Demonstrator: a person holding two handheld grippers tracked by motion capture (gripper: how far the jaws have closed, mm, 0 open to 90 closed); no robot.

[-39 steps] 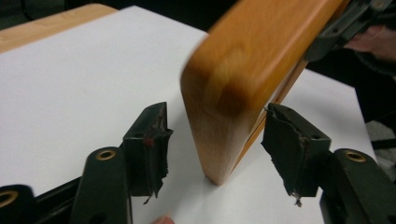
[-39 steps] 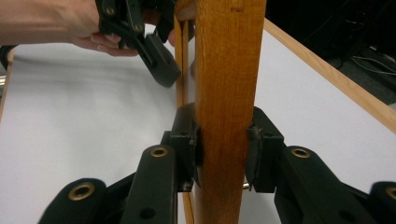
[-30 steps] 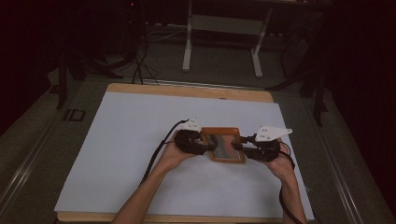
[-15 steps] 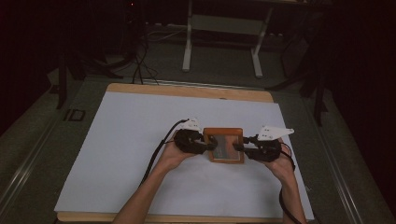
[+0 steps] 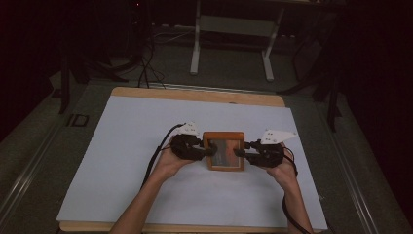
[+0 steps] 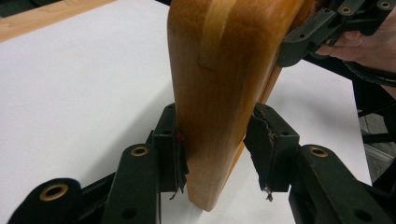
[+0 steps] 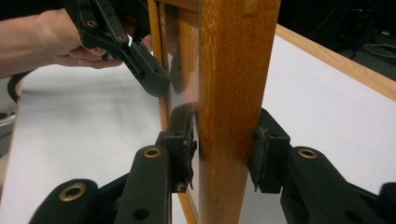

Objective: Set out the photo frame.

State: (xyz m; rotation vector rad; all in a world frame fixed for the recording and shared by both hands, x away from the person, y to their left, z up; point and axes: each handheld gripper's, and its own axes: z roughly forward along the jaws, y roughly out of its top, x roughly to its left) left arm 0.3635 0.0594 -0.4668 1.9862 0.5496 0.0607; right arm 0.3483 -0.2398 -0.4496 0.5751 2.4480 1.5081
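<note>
Holding the wooden picture frame (image 5: 224, 150) up off the white table (image 5: 122, 161) from both ends, the left gripper (image 5: 208, 151) had just been closing onto its left edge while the right gripper (image 5: 239, 153) pinched the other side, probably to keep it level.

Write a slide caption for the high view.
Two hand-held grippers, left and right, grip opposite sides of a wooden picture frame above a white mat.

frame (image 5: 223, 151) held between left tongs (image 5: 208, 151) and right tongs (image 5: 239, 153) | raised over white worktop (image 5: 122, 141)
</note>
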